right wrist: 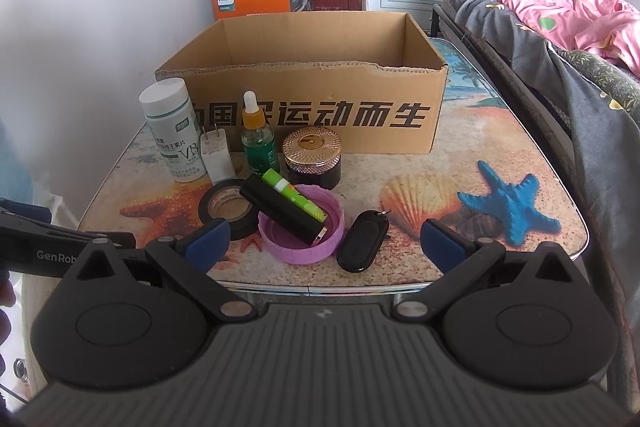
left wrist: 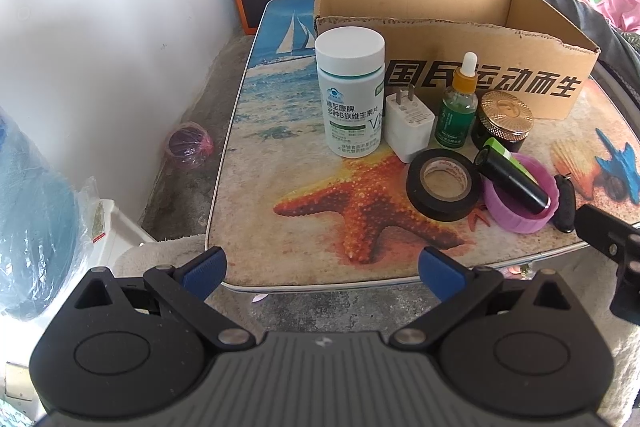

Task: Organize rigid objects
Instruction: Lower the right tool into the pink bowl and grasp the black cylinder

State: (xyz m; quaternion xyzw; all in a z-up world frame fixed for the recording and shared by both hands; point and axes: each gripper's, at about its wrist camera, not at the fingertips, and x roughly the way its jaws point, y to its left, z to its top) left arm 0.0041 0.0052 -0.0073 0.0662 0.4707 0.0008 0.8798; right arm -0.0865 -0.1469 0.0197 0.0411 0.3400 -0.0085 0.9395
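Nothing looks packed yet, as far as these views show: the cardboard box [right wrist: 304, 83] stands open at the back of the counter [right wrist: 460, 147], what shows of its inside is bare, and every item waits in front of it. Running left to right we have the white vitamin bottle [right wrist: 173, 135], then the white charger plug [right wrist: 218, 157] just beside it, the green dropper bottle [right wrist: 258, 139], and the dark jar with the gold lid [right wrist: 312, 157]. In the nearer row sits the roll of black tape [right wrist: 228, 211], touching the purple lid [right wrist: 302, 227], which cradles a black tube [right wrist: 280, 209] and a green tube [right wrist: 294, 199] lying tilted across it, and right of that the black key fob [right wrist: 362, 241]. So my read is the whole sort remains to be done. Now the tools: the left hand-held gripper [left wrist: 322, 273] hovers at the near counter edge, jaws spread wide, gripping nothing, touching nothing. The right hand-held gripper [right wrist: 324, 247] is likewise wide apart and empty, framing the purple lid and key fob without contact.
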